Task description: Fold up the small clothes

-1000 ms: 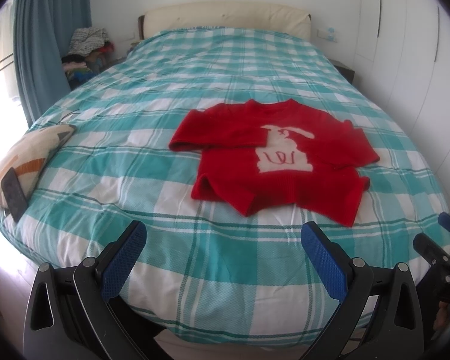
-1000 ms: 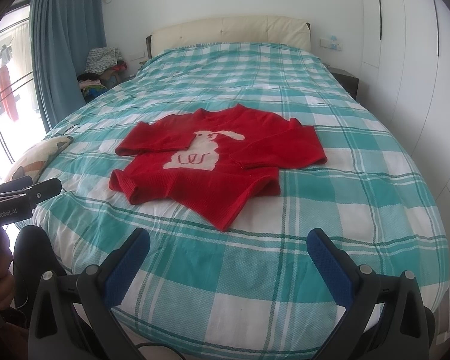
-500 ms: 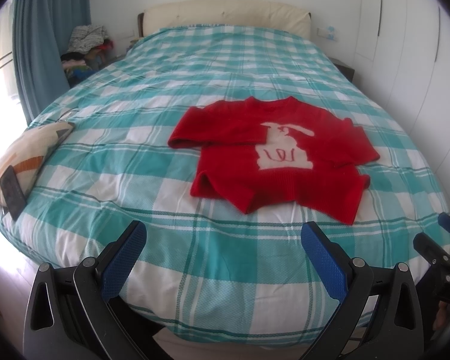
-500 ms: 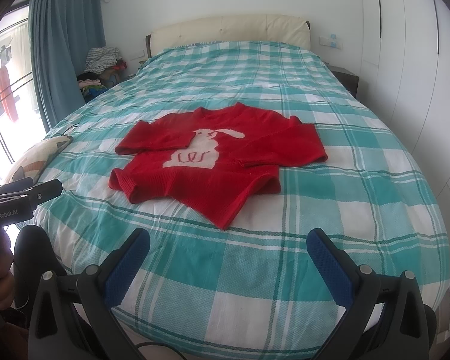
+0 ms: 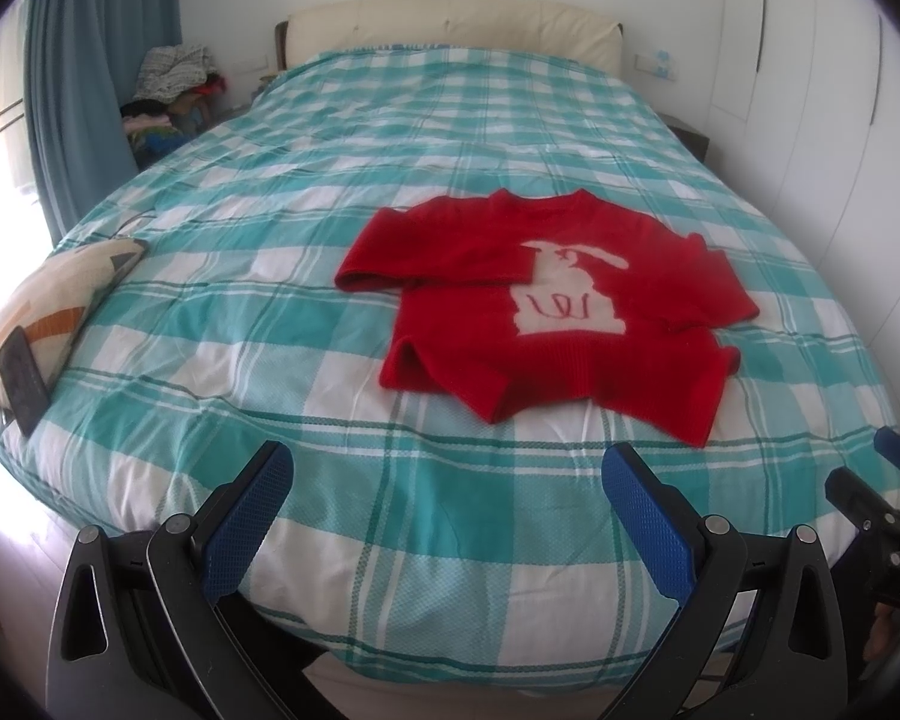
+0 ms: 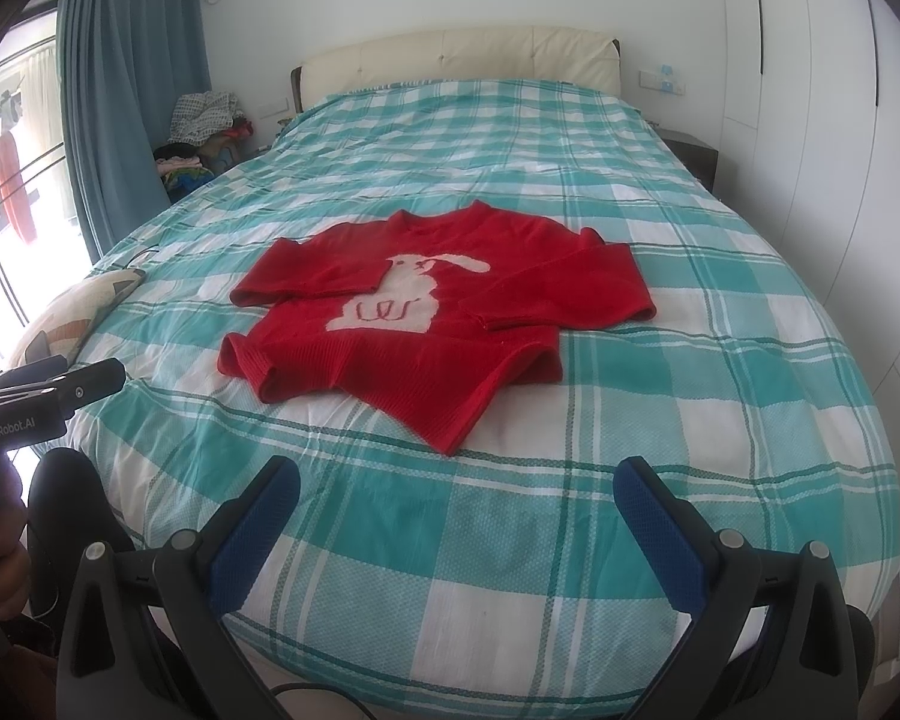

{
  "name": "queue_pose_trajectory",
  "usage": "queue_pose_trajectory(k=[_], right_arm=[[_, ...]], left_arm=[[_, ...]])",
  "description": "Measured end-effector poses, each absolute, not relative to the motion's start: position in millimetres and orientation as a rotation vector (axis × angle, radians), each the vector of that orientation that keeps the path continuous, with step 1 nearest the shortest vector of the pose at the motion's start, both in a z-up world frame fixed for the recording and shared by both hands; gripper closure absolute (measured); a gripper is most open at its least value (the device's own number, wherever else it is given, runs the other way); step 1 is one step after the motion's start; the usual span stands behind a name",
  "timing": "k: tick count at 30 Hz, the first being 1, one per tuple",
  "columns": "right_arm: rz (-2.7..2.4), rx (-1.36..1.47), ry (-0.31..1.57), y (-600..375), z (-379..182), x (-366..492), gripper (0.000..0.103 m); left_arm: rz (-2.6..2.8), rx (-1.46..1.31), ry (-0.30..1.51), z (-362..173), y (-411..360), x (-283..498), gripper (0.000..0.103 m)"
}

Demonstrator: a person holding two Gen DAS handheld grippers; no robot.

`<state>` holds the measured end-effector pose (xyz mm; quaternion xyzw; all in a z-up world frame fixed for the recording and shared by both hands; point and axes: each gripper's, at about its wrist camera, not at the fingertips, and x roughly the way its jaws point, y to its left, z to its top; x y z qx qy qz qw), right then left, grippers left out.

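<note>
A small red sweater (image 5: 546, 306) with a cream rabbit on its front lies on the teal and white checked bed (image 5: 342, 312). Both sleeves are folded in over the chest and its bottom hem is rumpled. It also shows in the right wrist view (image 6: 426, 312). My left gripper (image 5: 447, 480) is open and empty, held near the bed's foot edge, well short of the sweater. My right gripper (image 6: 456, 492) is open and empty, also near the foot edge. The left gripper's body (image 6: 42, 402) shows at the left of the right wrist view.
A cream patterned pillow (image 5: 48, 300) with a dark phone (image 5: 21, 378) on it lies at the bed's left edge. A pile of clothes (image 5: 168, 90) sits by the blue curtain (image 5: 78, 90). White wardrobe doors (image 5: 840, 90) line the right side.
Both grippers have drifted very slightly; the sweater has not moved and both grippers stay open.
</note>
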<state>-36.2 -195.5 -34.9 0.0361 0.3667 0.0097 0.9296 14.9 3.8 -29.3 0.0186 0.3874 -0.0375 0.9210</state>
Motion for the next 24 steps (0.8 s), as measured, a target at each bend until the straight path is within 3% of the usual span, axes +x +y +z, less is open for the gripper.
queue_pose_trajectory(k=[24], right_arm=[[0.022,0.078,0.762,-193.4,-42.8,-39.6,0.000]], left_arm=[[-0.078,0.036,0.798,-27.4,5.9,16.7,0.000]])
